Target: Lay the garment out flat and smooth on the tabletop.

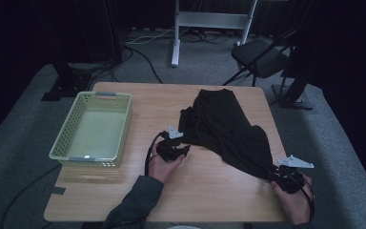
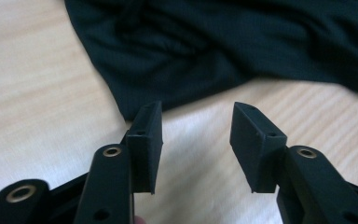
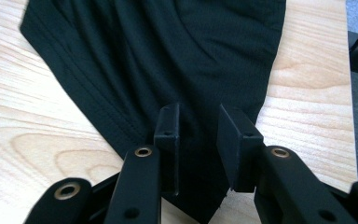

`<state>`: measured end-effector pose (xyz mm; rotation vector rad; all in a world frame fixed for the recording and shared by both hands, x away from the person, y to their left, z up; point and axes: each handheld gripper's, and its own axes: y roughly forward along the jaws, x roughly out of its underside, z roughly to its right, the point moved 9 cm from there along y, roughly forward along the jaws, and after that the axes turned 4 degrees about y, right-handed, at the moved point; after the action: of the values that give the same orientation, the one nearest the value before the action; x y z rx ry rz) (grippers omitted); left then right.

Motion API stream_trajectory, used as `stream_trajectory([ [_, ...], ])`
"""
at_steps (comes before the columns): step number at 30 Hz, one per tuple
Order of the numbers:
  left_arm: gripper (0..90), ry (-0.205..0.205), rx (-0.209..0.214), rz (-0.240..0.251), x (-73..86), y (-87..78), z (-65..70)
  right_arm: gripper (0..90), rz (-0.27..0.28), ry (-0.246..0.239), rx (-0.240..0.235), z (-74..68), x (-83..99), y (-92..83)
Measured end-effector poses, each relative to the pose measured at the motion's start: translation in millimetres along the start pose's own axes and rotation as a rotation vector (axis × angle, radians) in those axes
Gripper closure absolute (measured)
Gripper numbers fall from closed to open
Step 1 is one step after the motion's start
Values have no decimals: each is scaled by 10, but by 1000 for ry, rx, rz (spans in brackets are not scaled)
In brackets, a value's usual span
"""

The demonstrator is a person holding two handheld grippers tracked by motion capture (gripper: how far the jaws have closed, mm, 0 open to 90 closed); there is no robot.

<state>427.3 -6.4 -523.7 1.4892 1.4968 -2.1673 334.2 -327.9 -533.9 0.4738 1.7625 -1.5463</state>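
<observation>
A black garment [image 1: 224, 124] lies crumpled on the wooden table [image 1: 209, 195], stretching from the far middle toward the near right corner. My left gripper [image 1: 183, 149] sits at its left edge. In the left gripper view the jaws [image 2: 198, 109] stand apart over bare wood, with the cloth's edge [image 2: 214, 42] just beyond the tips. My right gripper [image 1: 272, 175] is at the garment's near right tip. In the right gripper view the jaws [image 3: 196, 109] stand apart above the cloth [image 3: 168, 46], which runs under and between them without being pinched.
A pale yellow-green plastic basket [image 1: 66, 129] stands on the table's left side. Beyond the far right corner is a black folding chair [image 1: 262, 57], and a white stand leg [image 1: 175, 43] rises behind the table. The table's right edge [image 3: 349, 93] is close to the right gripper.
</observation>
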Motion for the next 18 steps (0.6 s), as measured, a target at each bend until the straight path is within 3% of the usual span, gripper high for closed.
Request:
stream_trajectory([
  [6, 613, -16, -3, -6, -138, 134, -52, 701, -15, 5, 6, 32, 48, 59],
  [12, 622, -44, -1, -10, -218, 273, -108, 822, -24, 9, 1, 66, 71, 58],
  [18, 622, -48, -9, -11, -293, 379, -170, 842, -24, 19, -1, 103, 78, 53],
])
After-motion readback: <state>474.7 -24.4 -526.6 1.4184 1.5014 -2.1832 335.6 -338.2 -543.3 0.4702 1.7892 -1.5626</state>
